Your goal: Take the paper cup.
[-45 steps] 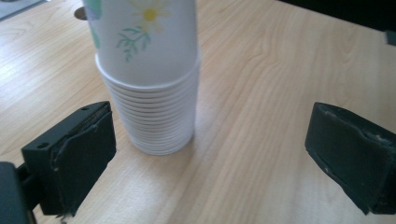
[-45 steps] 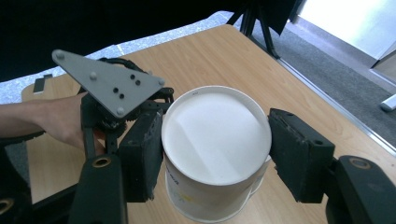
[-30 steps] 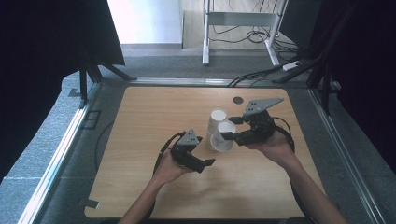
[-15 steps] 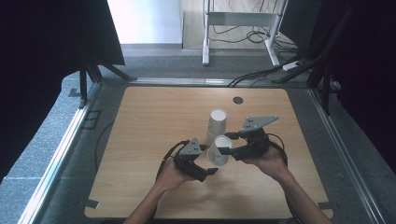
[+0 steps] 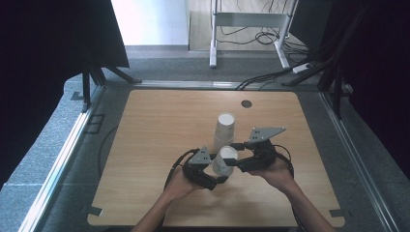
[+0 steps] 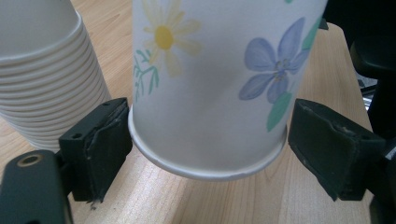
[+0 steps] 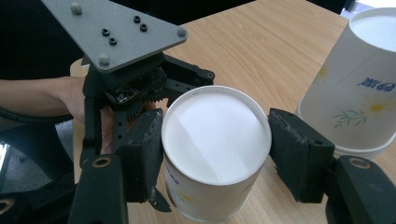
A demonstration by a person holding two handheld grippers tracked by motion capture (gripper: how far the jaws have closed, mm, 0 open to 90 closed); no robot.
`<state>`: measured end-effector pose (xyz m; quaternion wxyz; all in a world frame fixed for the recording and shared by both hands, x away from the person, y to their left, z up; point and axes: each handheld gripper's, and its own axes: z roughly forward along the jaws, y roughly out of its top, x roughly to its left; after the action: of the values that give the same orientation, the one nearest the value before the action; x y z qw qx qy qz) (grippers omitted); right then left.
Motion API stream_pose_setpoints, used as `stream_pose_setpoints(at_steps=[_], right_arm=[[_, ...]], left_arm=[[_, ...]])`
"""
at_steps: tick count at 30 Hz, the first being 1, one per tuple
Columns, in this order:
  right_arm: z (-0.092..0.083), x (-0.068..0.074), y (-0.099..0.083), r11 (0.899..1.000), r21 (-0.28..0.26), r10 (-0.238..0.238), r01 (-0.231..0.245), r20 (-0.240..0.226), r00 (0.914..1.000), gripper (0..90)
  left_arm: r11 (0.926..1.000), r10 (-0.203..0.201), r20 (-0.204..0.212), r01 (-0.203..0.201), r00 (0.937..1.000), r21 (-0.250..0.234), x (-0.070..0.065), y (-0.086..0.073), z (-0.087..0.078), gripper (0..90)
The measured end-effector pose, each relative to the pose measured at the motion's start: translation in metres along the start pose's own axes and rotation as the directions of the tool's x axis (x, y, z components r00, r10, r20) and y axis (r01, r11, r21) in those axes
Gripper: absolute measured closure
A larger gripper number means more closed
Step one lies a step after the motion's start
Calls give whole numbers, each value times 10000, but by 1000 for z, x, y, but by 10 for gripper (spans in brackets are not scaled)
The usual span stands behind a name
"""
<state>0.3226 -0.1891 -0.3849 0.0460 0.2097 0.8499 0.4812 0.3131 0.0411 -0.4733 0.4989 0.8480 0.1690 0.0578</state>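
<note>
Your right gripper (image 7: pixel 215 154) clamps the flowered white paper cup (image 7: pixel 212 149), inverted; left gripper (image 6: pixel 205 140) jaws closing round its rim — open counter (image 5: pixel 145 145) to your left.

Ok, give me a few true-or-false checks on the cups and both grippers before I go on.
1. The right gripper is shut on the flowered cup. True.
2. That cup is mouth up. False: it is upside down, closed base on top.
3. The left gripper is away from that cup. False: its jaws flank the cup's rim and have just been closing, with one pad not yet pressing.
4. A stack of cups stands upside down on the table beside it. True.
</note>
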Motion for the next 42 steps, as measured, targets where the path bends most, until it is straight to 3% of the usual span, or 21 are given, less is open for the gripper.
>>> stream_pose_setpoints(at_steps=[14,23,28,31,32,33,34,35,36,37,38,39,40,41,42], right_arm=[[1,-3,-5,9999,152,-21,22,-90,10000,371],[3,0,-3,9975,570,-396,411,-271,9988,306],[2,2,1,9883,1247,-868,881,-152,9961,227],[1,3,3,9794,1660,-1144,1149,-124,9934,202],[2,3,3,9698,2016,-1370,1371,-146,9905,191],[2,3,3,9698,2016,-1370,1371,-146,9905,191],[4,3,3,9584,2378,-1577,1579,-199,9873,186],[4,3,3,9584,2378,-1577,1579,-199,9873,186],[7,3,2,9480,2695,-1709,1692,-173,9851,184],[7,3,2,9480,2695,-1709,1692,-173,9851,184],[9,3,1,9431,2826,-1761,1753,-228,9841,185],[13,3,0,9335,3077,-1824,1842,-348,9826,191],[13,3,0,9335,3077,-1824,1842,-348,9826,191],[17,3,-1,9242,3286,-1897,1947,-476,9807,204],[20,3,-2,9182,3401,-1970,2033,-532,9790,206]], left_arm=[[9999,113,-15,-112,9999,122,3,-5,-3,388],[9975,370,-28,-368,9993,607,3,-3,-5,427],[9920,644,-61,-634,9979,1093,3,1,-7,428],[9870,789,-52,-773,9969,1411,3,4,-8,427],[9824,900,-24,-883,9959,1647,2,6,-7,427],[9824,900,-24,-883,9959,1647,2,6,-7,427],[9777,990,-33,-967,9951,1863,1,9,-6,426],[9777,990,-33,-967,9951,1863,1,9,-6,426],[9738,1065,-26,-1038,9943,2023,1,10,-6,426],[9684,1212,33,-1189,9926,2191,1,11,-6,426],[9677,1189,15,-1162,9929,2240,0,12,-4,425],[9597,1348,21,-1311,9909,2485,-1,14,-3,424],[9597,1348,21,-1311,9909,2485,-1,14,-3,424],[9534,1460,59,-1423,9893,2659,-3,16,-1,423],[9522,1445,63,-1408,9895,2710,-3,16,0,422]])
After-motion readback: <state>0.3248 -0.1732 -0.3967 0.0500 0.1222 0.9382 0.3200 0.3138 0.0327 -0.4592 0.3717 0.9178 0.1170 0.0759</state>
